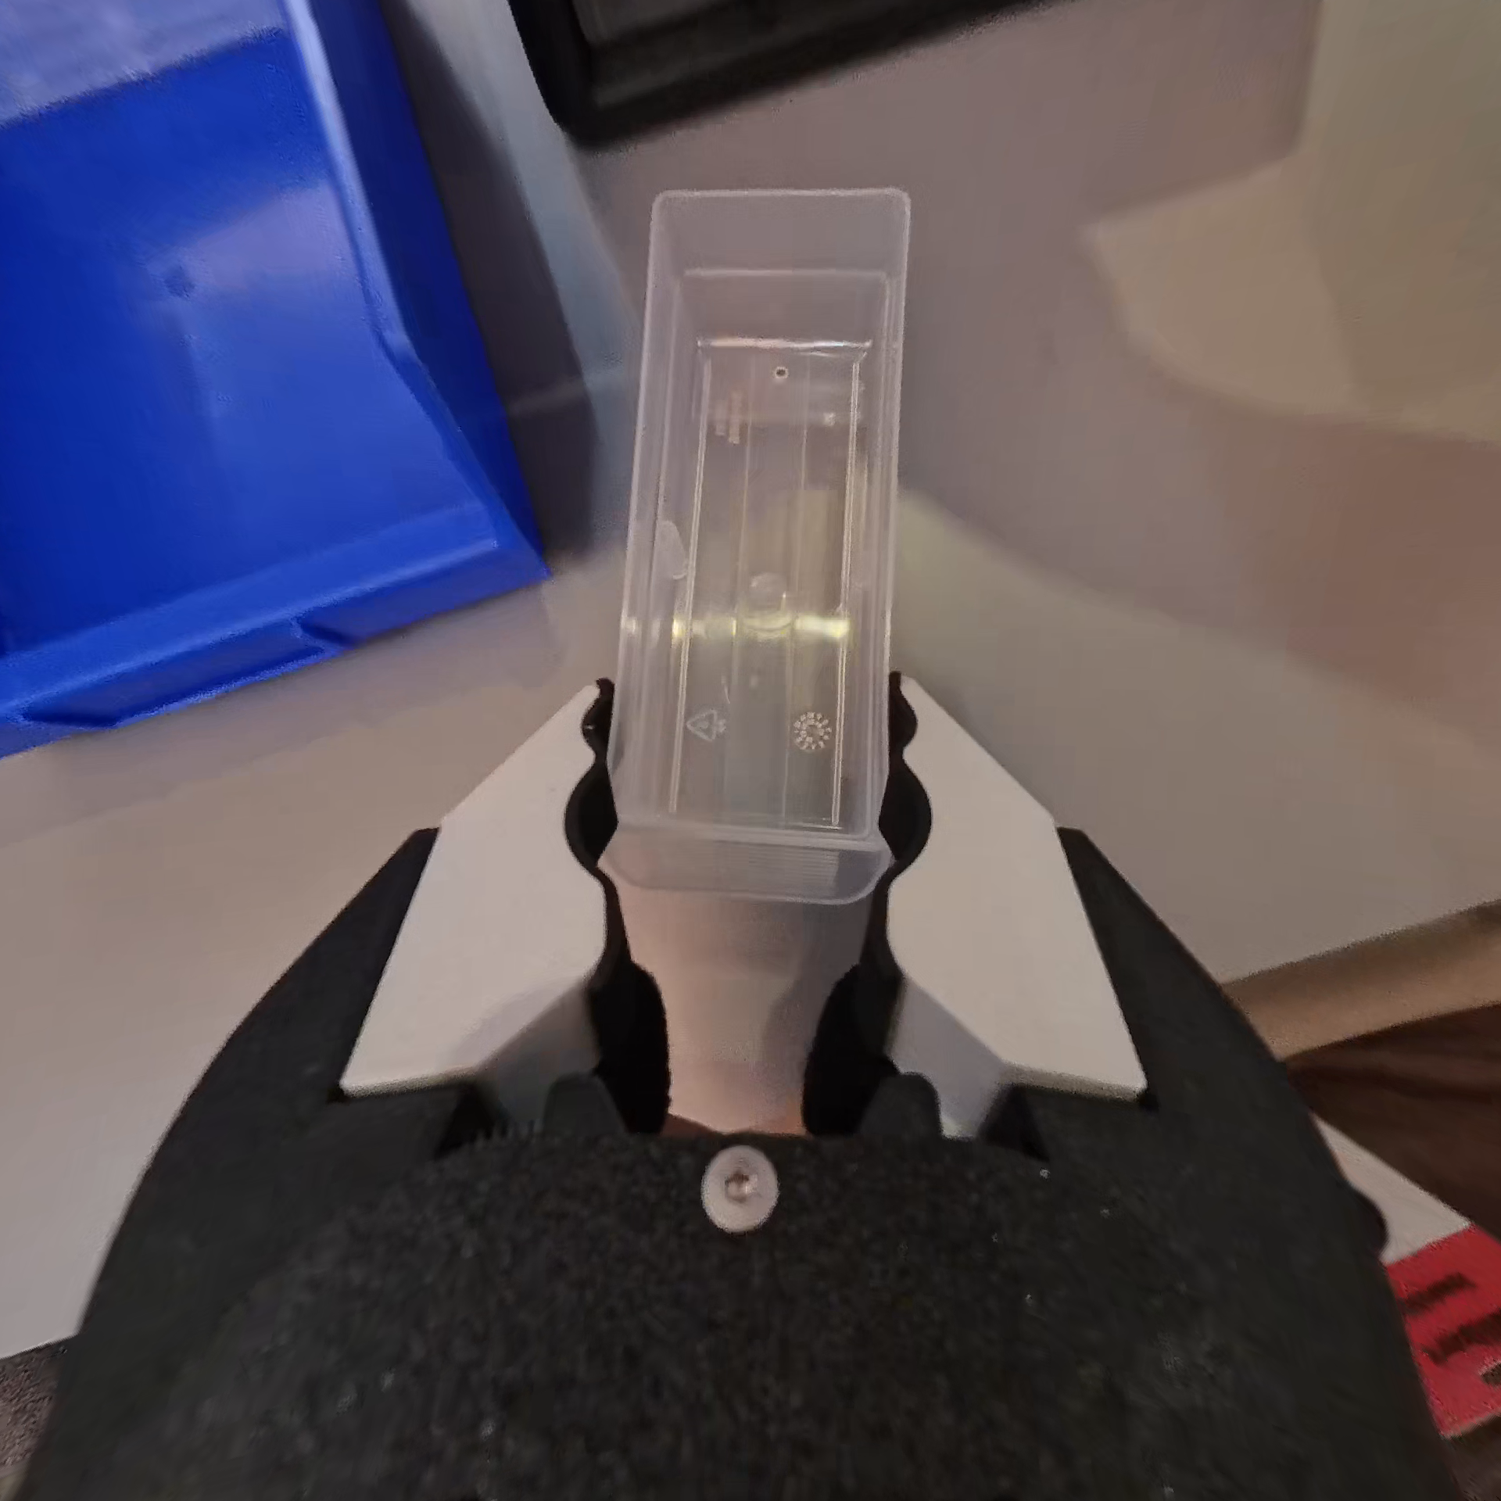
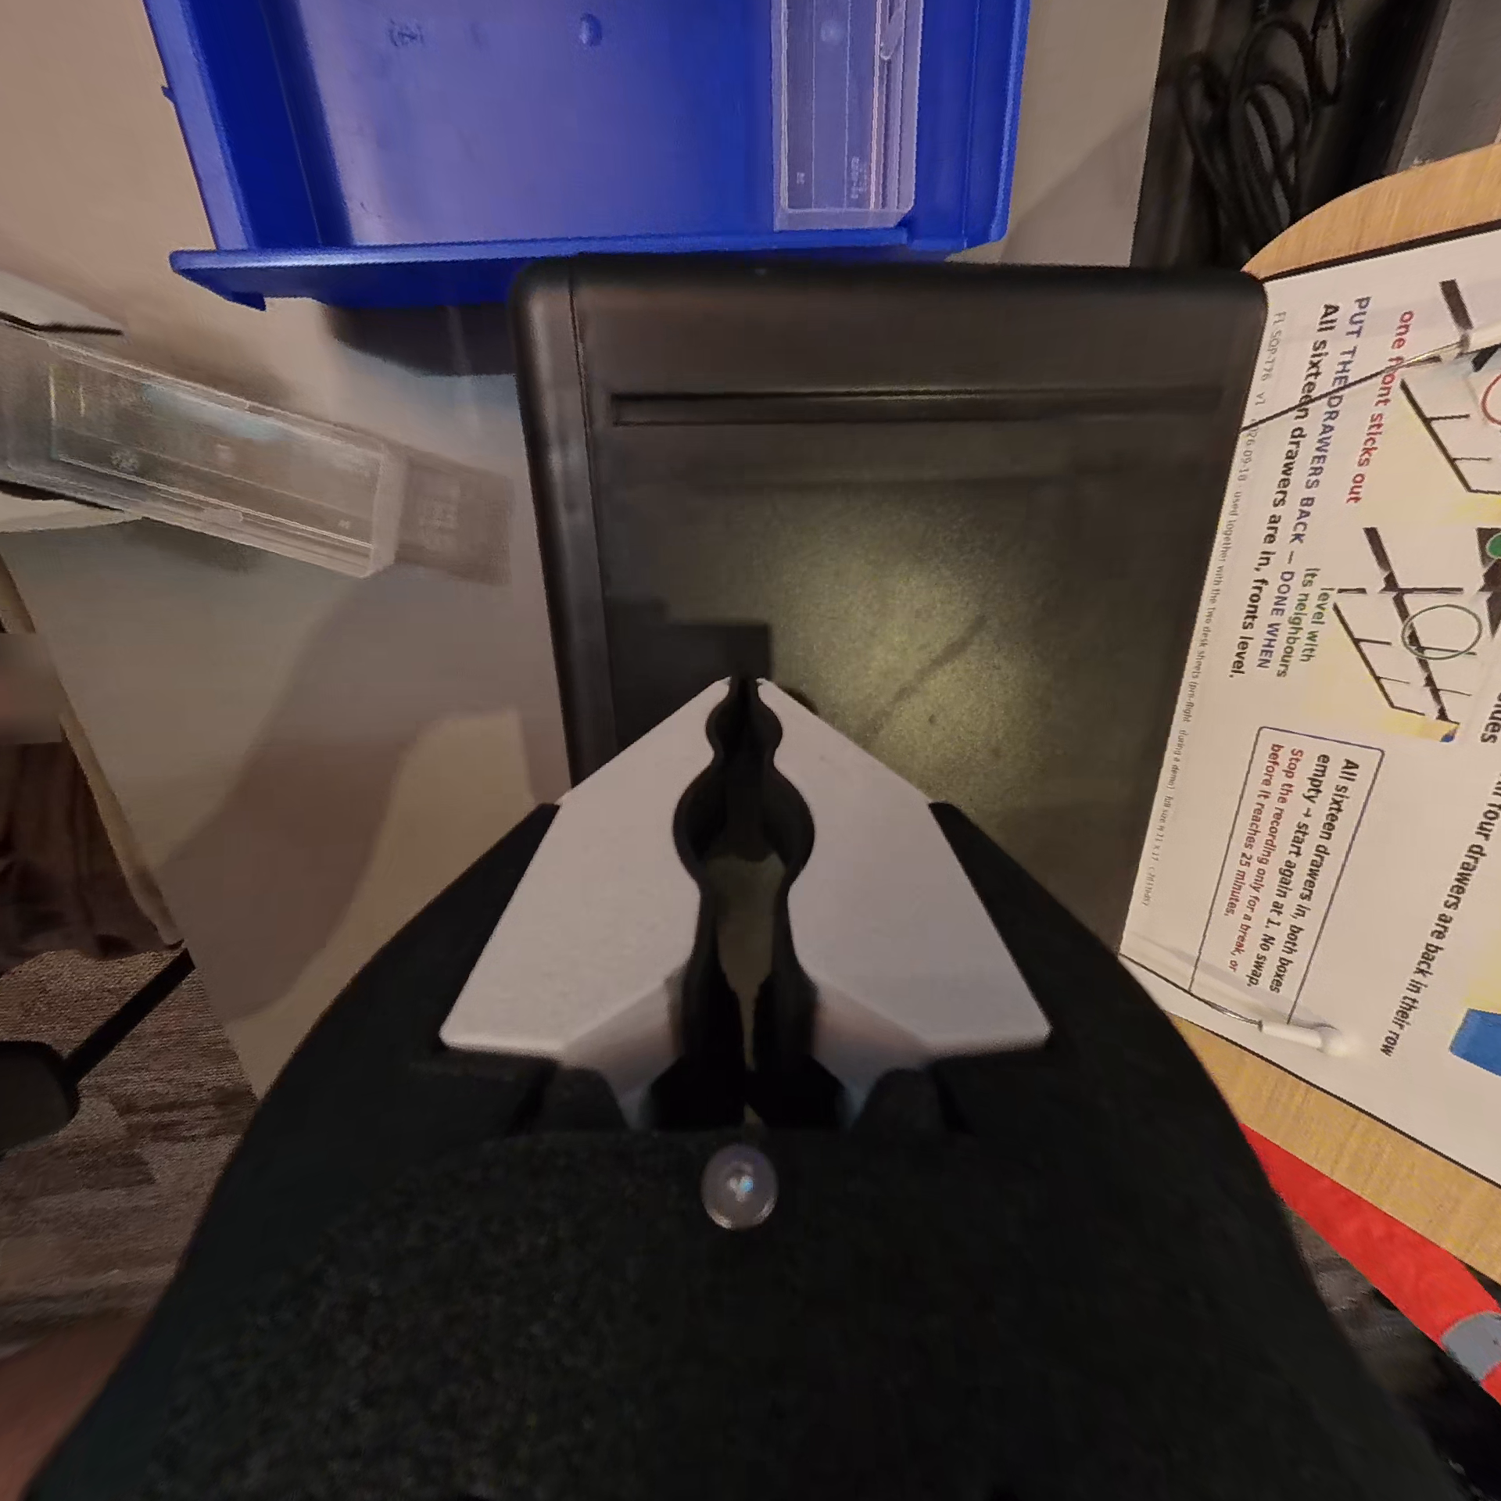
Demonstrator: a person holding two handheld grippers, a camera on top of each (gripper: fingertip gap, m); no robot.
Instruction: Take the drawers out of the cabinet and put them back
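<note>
Gripping the clear drawer (image 1: 759,536) only by its near end in the left tool (image 1: 751,780), above the bench (image 1: 1137,650) beside the blue bin (image 1: 227,365), we risk it slipping, while the right tool (image 2: 746,690) rests closed and empty over the black cabinet (image 2: 893,455).

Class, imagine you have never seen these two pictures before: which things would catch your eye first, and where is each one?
First, the clear plastic drawer clamped at its near end in the left hand-held gripper, pointing away over the pale table. Next, the big blue bin to its left. In the right wrist view, the black cabinet fills the middle behind the shut right hand-held gripper.
</note>
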